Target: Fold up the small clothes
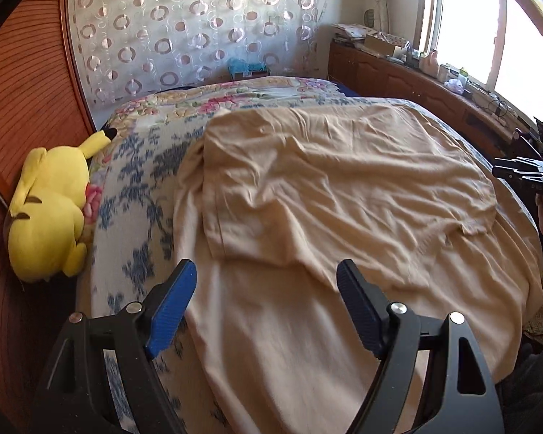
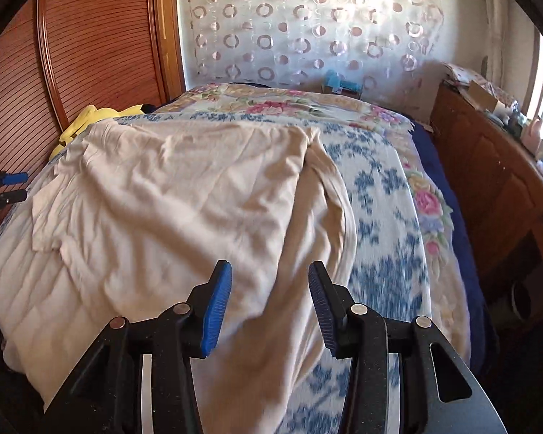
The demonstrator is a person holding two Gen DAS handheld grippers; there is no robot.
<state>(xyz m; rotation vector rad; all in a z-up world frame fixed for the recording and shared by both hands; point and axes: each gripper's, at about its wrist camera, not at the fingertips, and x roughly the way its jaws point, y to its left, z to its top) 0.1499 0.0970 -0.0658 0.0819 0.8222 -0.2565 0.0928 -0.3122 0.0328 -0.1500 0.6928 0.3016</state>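
A beige garment [image 1: 325, 195] lies spread and wrinkled over the bed, its upper part folded back onto itself. My left gripper [image 1: 266, 271] hovers open over its near left part, blue pads wide apart with nothing between them. In the right wrist view the same beige garment [image 2: 184, 199] covers the bed's left half. My right gripper [image 2: 269, 271] stands open above its near right edge, with only cloth below the gap. The right gripper [image 1: 521, 171] shows at the left view's right edge, and the left gripper [image 2: 9, 184] at the right view's left edge.
A floral blue-and-white blanket [image 1: 141, 166] covers the bed. A yellow plush toy [image 1: 49, 213] lies against the wooden slatted wall [image 1: 21, 83] at the left. A wooden cabinet [image 2: 488, 181] with clutter runs along the right under a window [image 1: 525, 36].
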